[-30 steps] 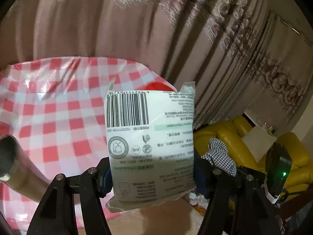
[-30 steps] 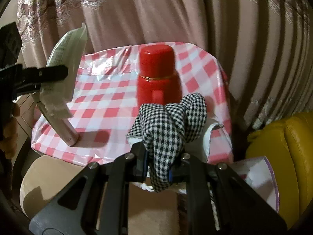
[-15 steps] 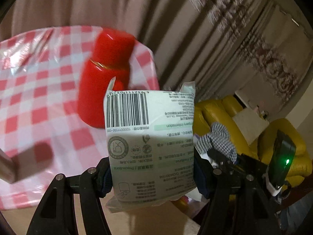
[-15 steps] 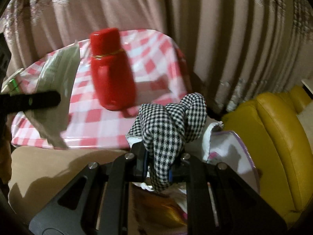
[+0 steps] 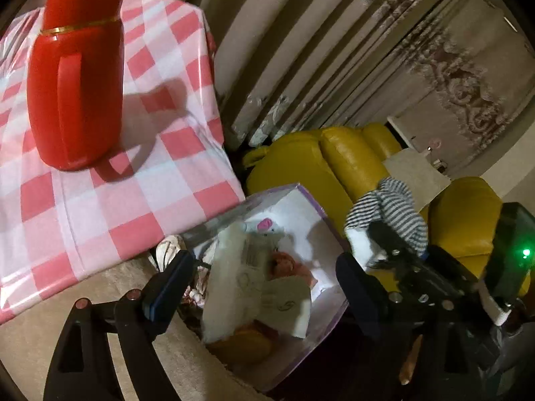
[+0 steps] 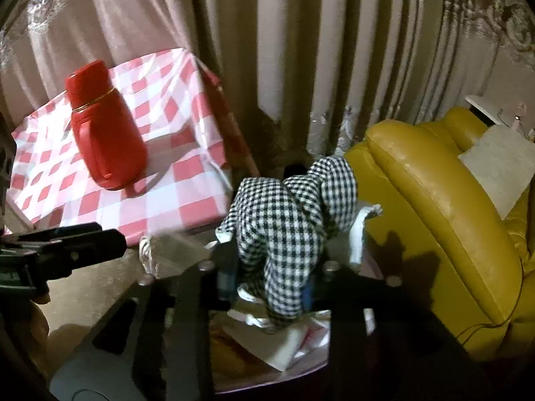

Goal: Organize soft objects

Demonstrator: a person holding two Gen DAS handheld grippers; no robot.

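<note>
Dim room hung with pink patterned curtains, floor-level clutter below. Down there, white tissue pack, printed side up and creased, lying loose in the clear storage bin with purple edging, atop orange and white soft items. Around it but not touching, left gripper with jaws opening, pads well clear of the pack on both sides. Beside it, black-and-white checked cloth, bunched and drooping, between the pads of the right gripper, jaws opening; cannot tell whether the pads press on it. Cloth hanging over the same bin, above the white contents. Open room scant: bin wedged between the hanging edge of the red-and-white checked tablecloth on one side and the yellow leather sofa on the other, curtain close behind, beige carpet in front. On the table, red thermos upright, near the corner. Against a second ago: pack then upright and clamped in the left gripper over the table, now let go into the bin; cloth then pinched tight, now in a slackening hold; both views swung from the tabletop down toward bin and sofa.
</note>
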